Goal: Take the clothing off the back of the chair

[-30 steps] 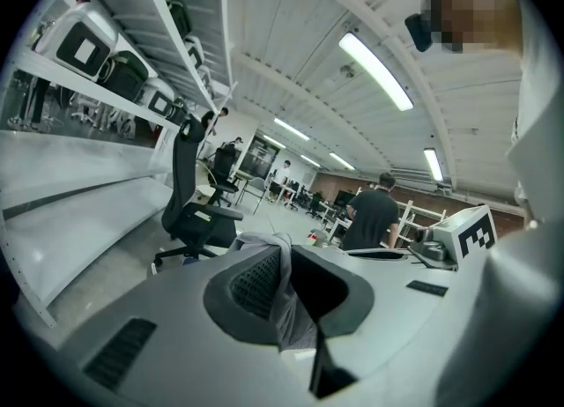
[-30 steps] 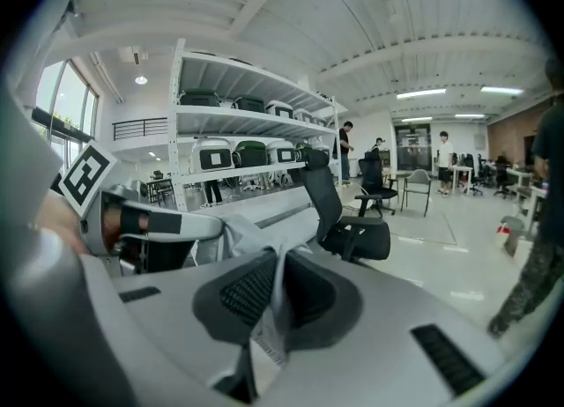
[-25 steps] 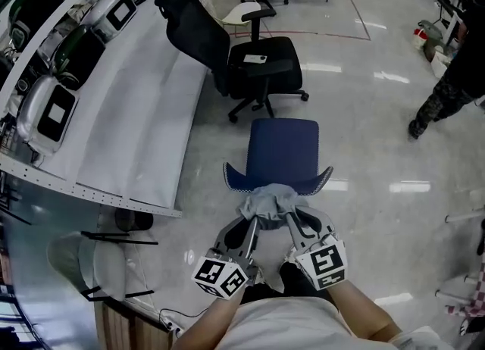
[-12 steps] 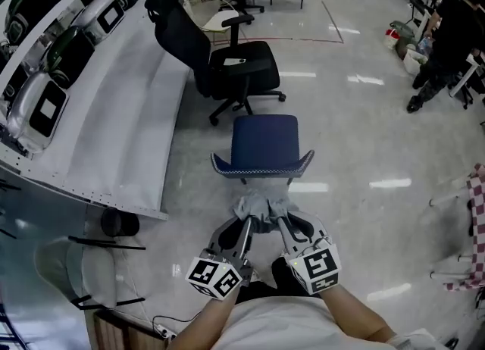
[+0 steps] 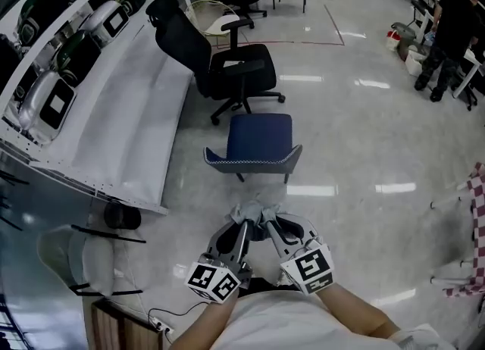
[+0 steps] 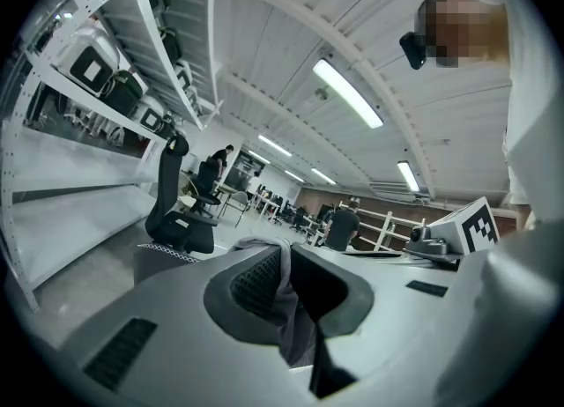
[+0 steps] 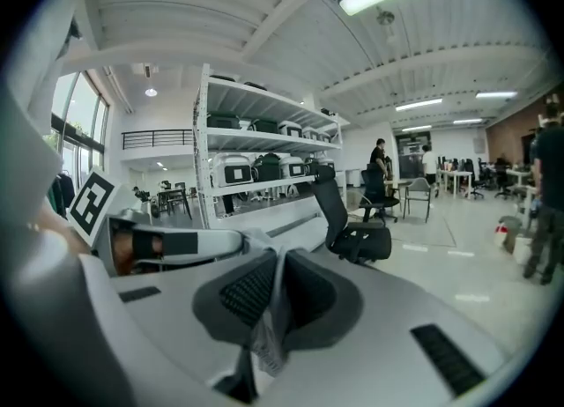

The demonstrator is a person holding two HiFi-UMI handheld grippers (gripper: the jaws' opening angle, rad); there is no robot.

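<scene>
A grey piece of clothing (image 5: 255, 212) hangs bunched between my two grippers, well clear of the blue chair (image 5: 256, 142), whose back is bare. My left gripper (image 5: 245, 221) is shut on the cloth's left part, which shows as a grey fold (image 6: 284, 295) pinched between its pads. My right gripper (image 5: 267, 222) is shut on the right part, a thin fold (image 7: 271, 313) caught between its pads. Both grippers sit close together near my body, side by side, pointing toward the chair.
A black office chair (image 5: 221, 58) stands beyond the blue one. A long white bench (image 5: 121, 121) and shelves with machines (image 5: 45, 98) run along the left. A small black bin (image 5: 121, 216) sits under the bench. People stand at the far right (image 5: 443, 23). The floor is glossy.
Both grippers have pulled back from the blue chair with the clothing; it has come off the chair back and now hangs free between them. The chair looks farther away.
</scene>
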